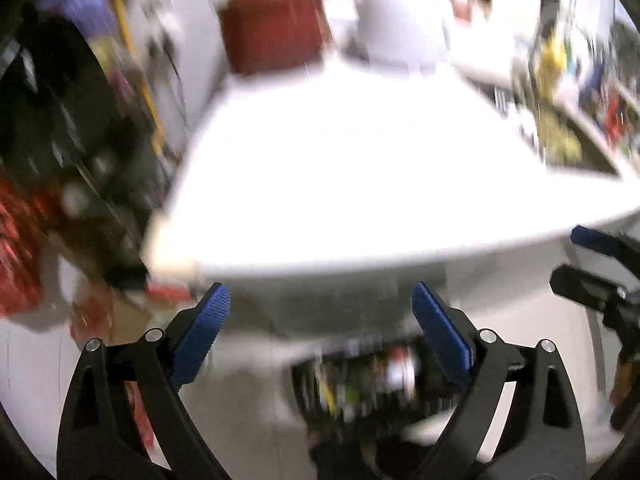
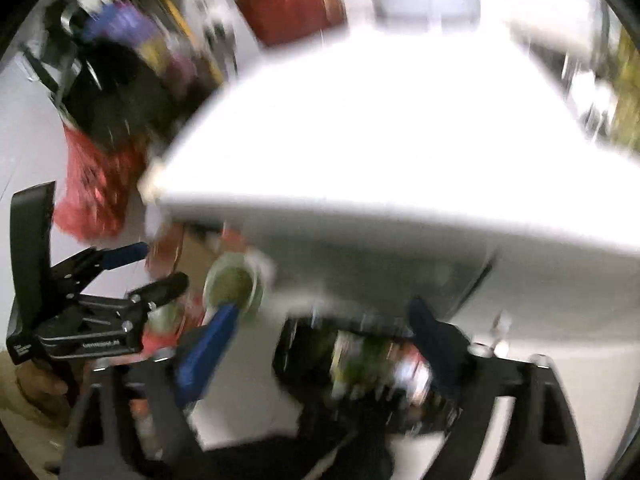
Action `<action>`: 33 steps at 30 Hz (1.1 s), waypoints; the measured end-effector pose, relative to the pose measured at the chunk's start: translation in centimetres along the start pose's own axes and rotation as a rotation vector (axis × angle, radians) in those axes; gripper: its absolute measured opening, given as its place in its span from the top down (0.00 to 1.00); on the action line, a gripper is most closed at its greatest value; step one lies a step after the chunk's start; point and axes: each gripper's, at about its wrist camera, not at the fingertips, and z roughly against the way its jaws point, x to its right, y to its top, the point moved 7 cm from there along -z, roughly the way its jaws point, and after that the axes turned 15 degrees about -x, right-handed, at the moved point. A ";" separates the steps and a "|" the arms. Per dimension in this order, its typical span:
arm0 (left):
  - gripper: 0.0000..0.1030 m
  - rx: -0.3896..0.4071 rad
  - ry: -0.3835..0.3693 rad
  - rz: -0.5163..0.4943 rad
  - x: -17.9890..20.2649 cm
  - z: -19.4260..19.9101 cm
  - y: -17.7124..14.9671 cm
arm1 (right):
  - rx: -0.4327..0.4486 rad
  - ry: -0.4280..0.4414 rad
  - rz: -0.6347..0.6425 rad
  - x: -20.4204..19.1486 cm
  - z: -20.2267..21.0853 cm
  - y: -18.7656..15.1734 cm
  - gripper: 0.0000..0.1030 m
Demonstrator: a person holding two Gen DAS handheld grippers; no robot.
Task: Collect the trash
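Both views are motion-blurred. A dark bin (image 1: 360, 384) holding mixed colourful trash sits on the floor below the white table (image 1: 360, 168); it also shows in the right wrist view (image 2: 376, 364). My left gripper (image 1: 320, 320) is open and empty, held in front of the table's near edge, above the bin. My right gripper (image 2: 324, 340) is open and empty, just above the bin. The right gripper shows at the right edge of the left wrist view (image 1: 592, 260), and the left gripper shows at the left of the right wrist view (image 2: 156, 268).
A red box (image 1: 276, 28) and a white container (image 1: 404, 20) stand at the table's far end. A red bag (image 2: 92, 188), dark bags and clutter lie on the floor at the left. A greenish round object (image 2: 234, 284) lies under the table's near left corner. Shelves with items (image 1: 560, 128) stand right.
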 end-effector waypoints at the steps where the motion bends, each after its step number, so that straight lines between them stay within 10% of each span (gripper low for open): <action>1: 0.11 0.068 0.007 0.024 -0.2 1.9 2.0 | 0.059 -0.013 0.009 -0.3 1.7 1.4 0.05; 7: 0.09 0.266 0.180 0.136 -1.5 7.8 8.9 | 0.345 -0.111 -0.035 -1.0 9.2 9.8 0.05; 11: 0.09 0.296 0.119 0.175 -2.3 9.6 11.6 | 0.443 -0.223 -0.078 -0.7 12.4 13.0 0.05; 33: 0.09 0.355 0.123 0.161 -3.6 13.9 14.0 | 0.464 -0.205 -0.092 -1.8 16.3 15.0 0.05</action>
